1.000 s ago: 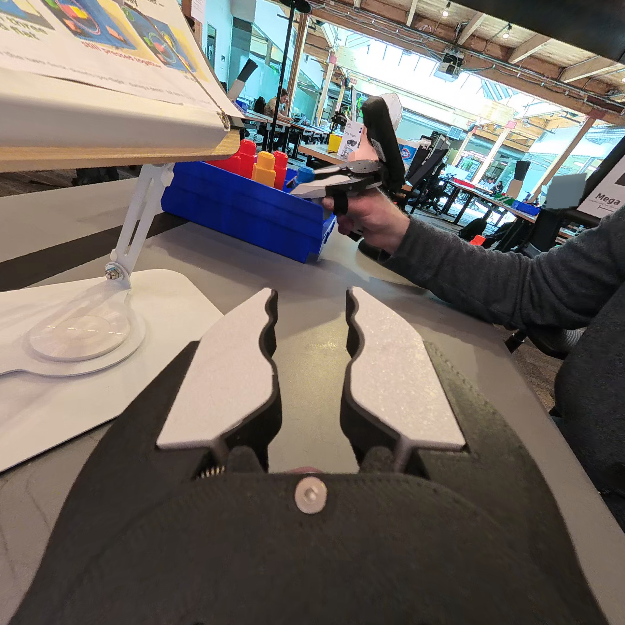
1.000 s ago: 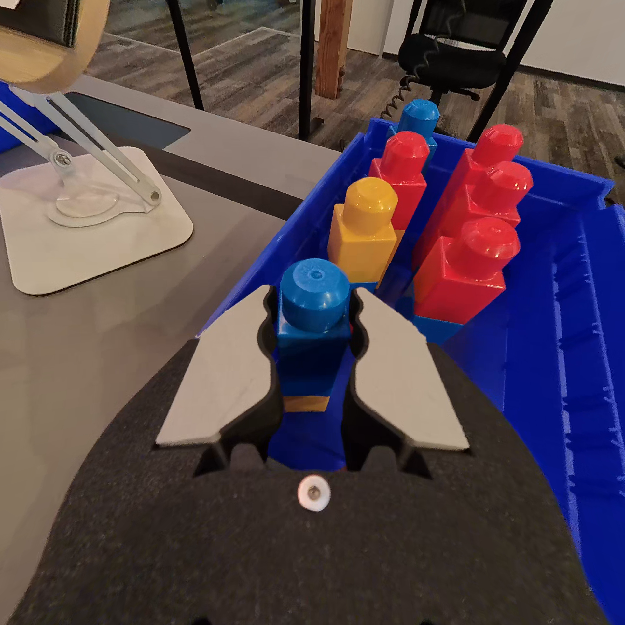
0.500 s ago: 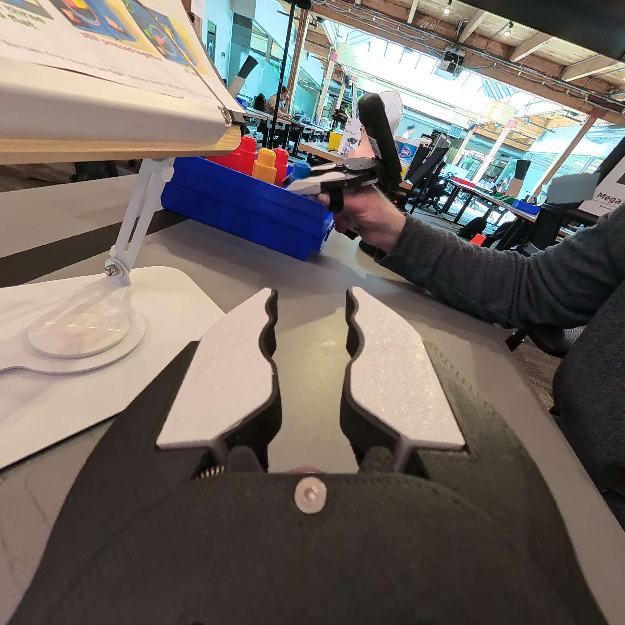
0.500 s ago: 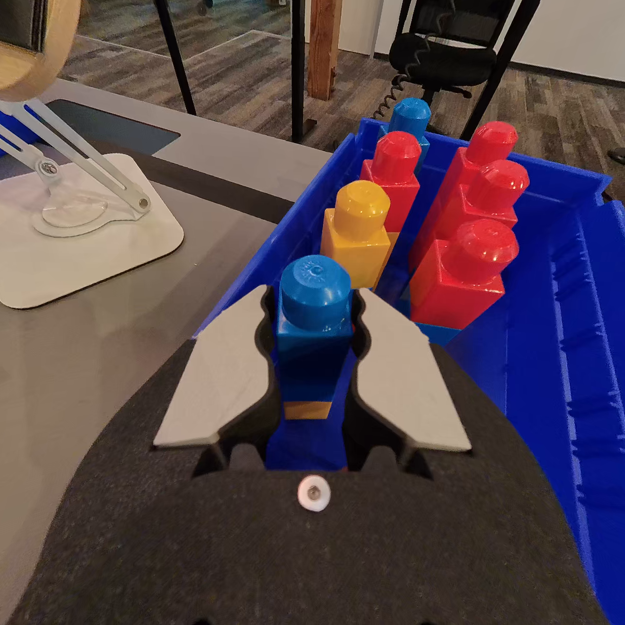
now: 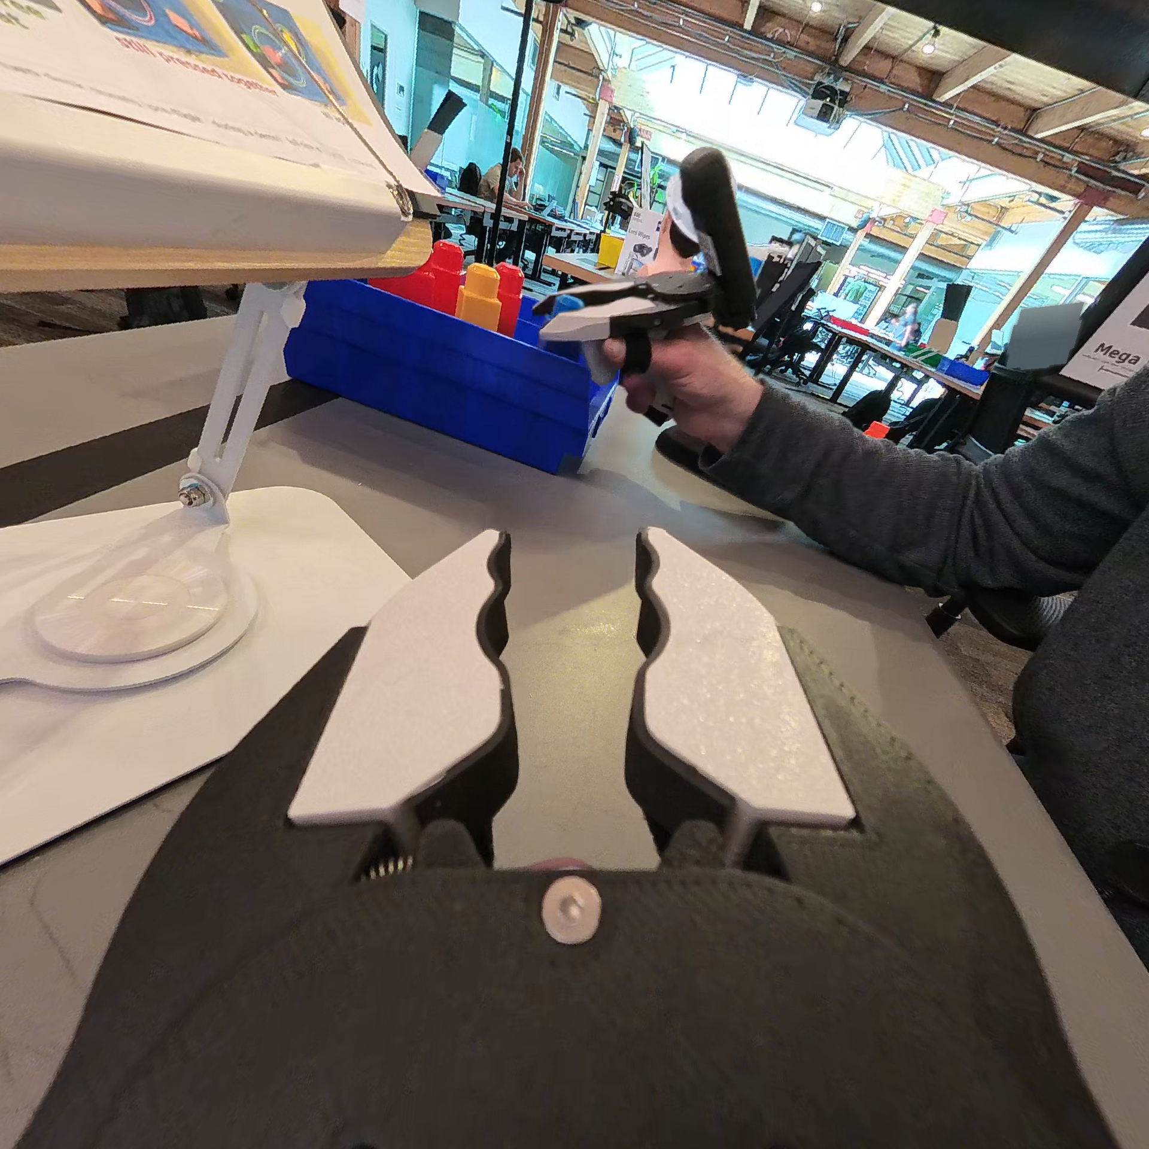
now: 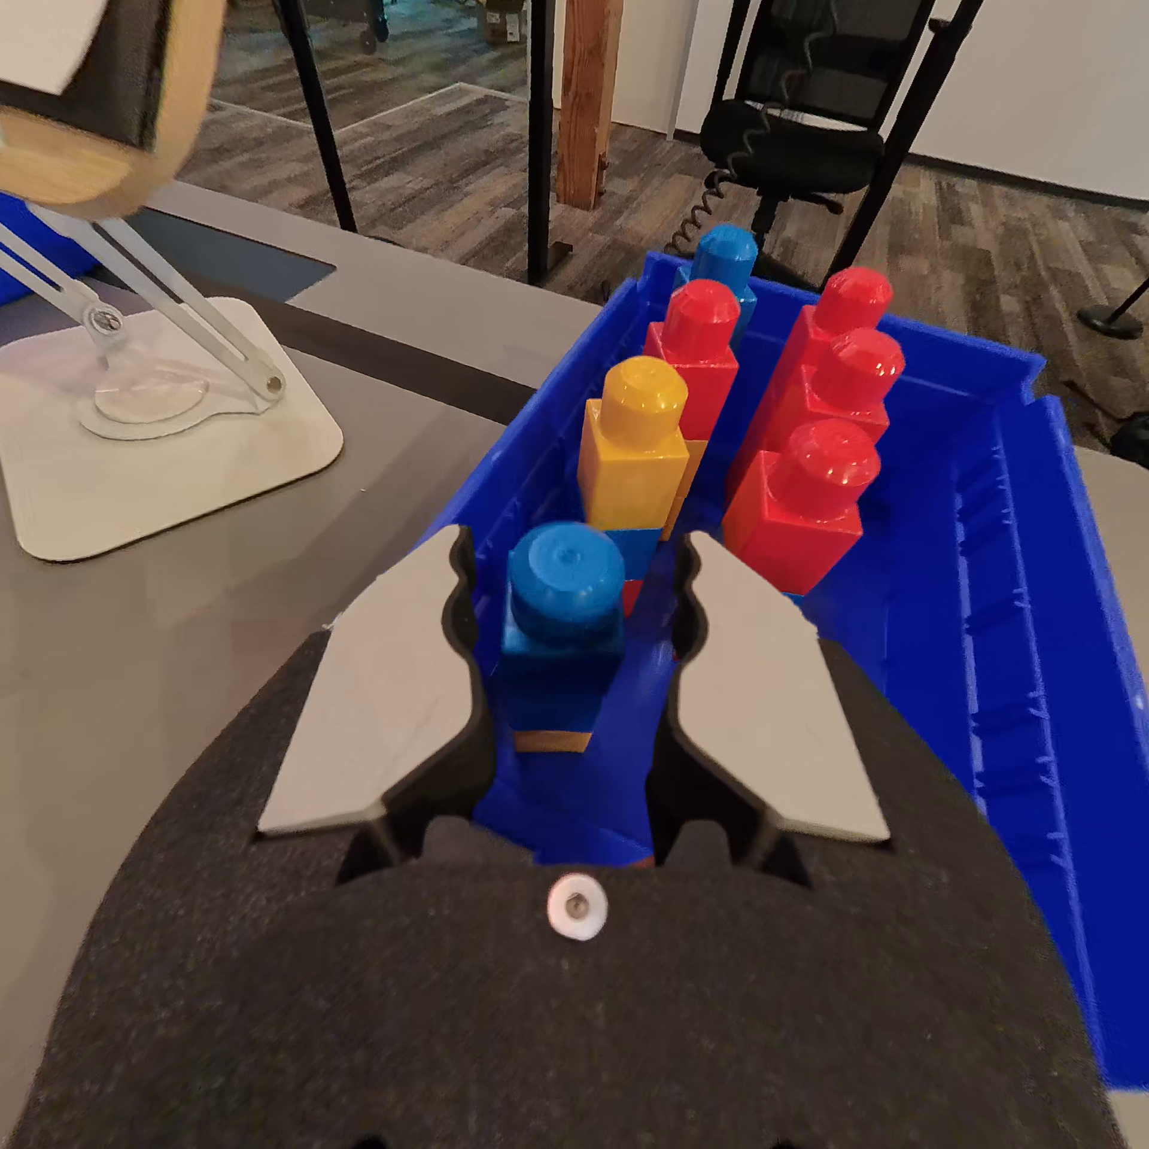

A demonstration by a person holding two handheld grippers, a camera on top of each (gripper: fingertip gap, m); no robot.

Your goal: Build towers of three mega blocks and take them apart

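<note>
While standing between its parted jaws, the blue-topped tower (image 6: 562, 628) is going ungripped by the right gripper (image 6: 575, 597) inside the blue bin (image 6: 1019, 559). Beyond the jaws, more towers are standing assembled, so dismantling is looking unfinished. Left gripper (image 5: 569, 609) is idling, jaws released, over bare table (image 5: 572, 491).

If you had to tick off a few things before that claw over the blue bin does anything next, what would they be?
1. Right gripper open around the blue block: ok.
2. Fingers clear of the block: right one ok, left one cannot tell.
3. Blue block seated on the yellow piece below: cannot tell.
4. Neighbouring yellow block and red block upright in the blue bin: ok.
5. Left gripper open, empty, away from the bin: ok.
</note>
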